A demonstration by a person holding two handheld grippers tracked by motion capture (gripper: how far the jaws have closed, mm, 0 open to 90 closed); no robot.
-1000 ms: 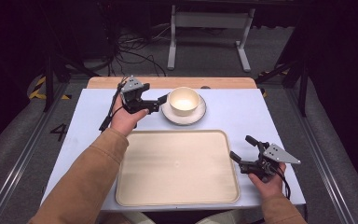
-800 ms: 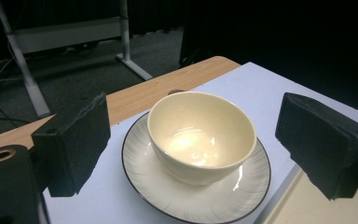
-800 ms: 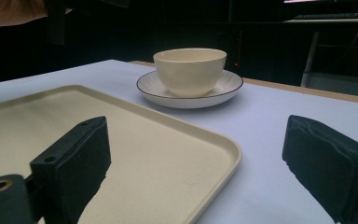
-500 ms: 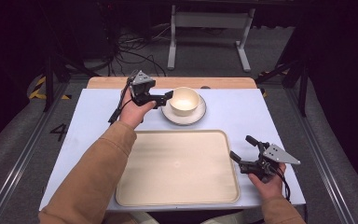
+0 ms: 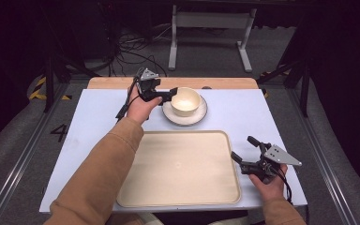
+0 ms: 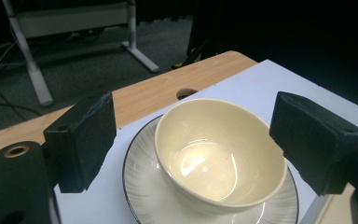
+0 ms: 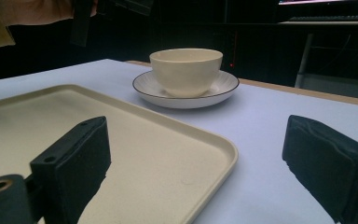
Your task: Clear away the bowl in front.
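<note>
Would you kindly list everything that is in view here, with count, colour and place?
bowl: one, cream, empty, standing on the plate at the far middle of the table.
plate: one, white with a dark rim, under the bowl.
tray: one, beige, empty, on the near middle of the table.
table: one, pale blue top with a wooden strip along its far edge.
metal frame: one, grey, on the floor beyond the table.
left gripper: one, black, jaws open on either side of the bowl's rim.
right gripper: one, black, jaws open, by the tray's right edge.
</note>
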